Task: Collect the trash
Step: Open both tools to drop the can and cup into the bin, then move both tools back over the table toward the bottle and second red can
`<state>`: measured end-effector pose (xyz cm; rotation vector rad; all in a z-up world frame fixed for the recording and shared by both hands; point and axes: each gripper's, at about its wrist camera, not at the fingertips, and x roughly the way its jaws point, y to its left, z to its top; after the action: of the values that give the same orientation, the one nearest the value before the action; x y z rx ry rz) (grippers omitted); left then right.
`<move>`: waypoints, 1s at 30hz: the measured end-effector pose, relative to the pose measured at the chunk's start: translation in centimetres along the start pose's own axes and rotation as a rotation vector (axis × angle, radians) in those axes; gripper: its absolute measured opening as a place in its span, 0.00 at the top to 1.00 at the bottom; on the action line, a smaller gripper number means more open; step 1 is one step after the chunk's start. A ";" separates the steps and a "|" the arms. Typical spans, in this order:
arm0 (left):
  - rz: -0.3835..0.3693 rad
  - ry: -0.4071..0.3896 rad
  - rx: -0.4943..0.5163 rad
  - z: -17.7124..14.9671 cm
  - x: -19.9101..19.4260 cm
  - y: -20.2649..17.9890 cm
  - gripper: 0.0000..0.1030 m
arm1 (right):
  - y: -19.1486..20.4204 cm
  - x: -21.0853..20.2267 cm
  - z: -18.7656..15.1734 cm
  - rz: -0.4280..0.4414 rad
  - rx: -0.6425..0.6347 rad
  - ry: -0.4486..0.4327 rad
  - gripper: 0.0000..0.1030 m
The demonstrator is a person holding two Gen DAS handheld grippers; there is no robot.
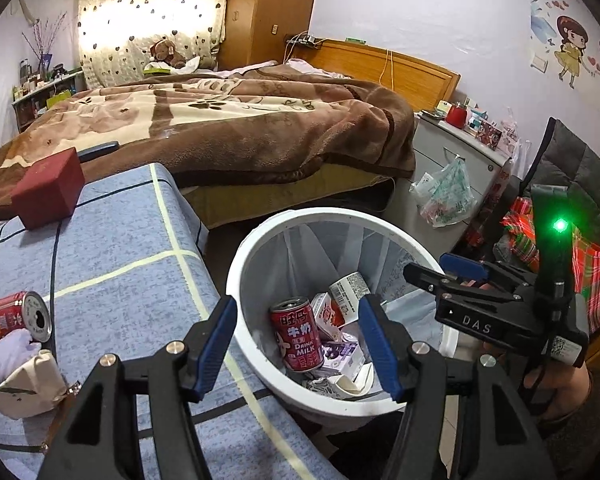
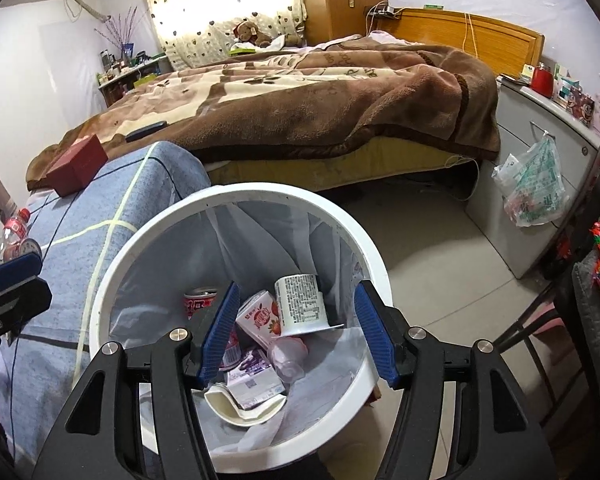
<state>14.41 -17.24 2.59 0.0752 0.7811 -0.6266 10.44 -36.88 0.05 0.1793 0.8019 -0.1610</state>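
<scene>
Fingers of both grippers stand wide apart with nothing between them, poised above the round white plastic trash bin (image 2: 236, 208) lined with a thin translucent bag. Blue pads face inward on the left gripper (image 1: 298, 346), which hangs over the bin's left rim beside the counter covered in a blue checked cloth (image 1: 120, 256). Through its gap the red milk-drink can (image 1: 298, 338) lies inside the bin, leaning against a small strawberry-printed carton (image 1: 327, 314) and a purple-printed carton (image 1: 342, 354). The right gripper (image 2: 296, 330) sits more squarely over the bin's mouth; below it rest a white yoghurt cup with printed label (image 2: 302, 304), the same strawberry carton (image 2: 260, 318), a pale pink crumpled plastic bottle (image 2: 288, 354), the purple carton (image 2: 254, 384) and a bent white paper bowl (image 2: 240, 406). In the left wrist view the right gripper (image 1: 436, 274) appears from the side at the bin's right edge, a green light glowing on its body.

On the counter, left of the bin, another red drink can (image 1: 14, 316) lies on its side, opened end facing the camera, touching a crumpled white tissue (image 1: 6, 352) and near a crushed beige paper bag (image 1: 30, 386). A dark red box (image 1: 50, 186) sits at the counter's far end, against the bed with a brown blanket (image 1: 228, 120).
</scene>
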 end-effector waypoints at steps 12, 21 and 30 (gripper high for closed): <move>0.023 -0.036 -0.030 -0.9 -2.6 1.8 0.37 | 1.7 -1.0 0.1 0.021 -0.031 -0.035 0.40; 0.121 -0.086 -0.115 -2.6 -6.4 6.9 0.33 | 5.4 -1.2 0.1 0.092 -0.077 -0.052 0.40; 0.248 -0.126 -0.218 -4.7 -10.5 13.5 0.33 | 10.4 -0.9 0.3 0.182 -0.155 -0.054 0.40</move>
<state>13.26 0.40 4.17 -0.0659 0.7009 -0.3058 12.21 -26.78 1.94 0.1001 0.7373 0.0681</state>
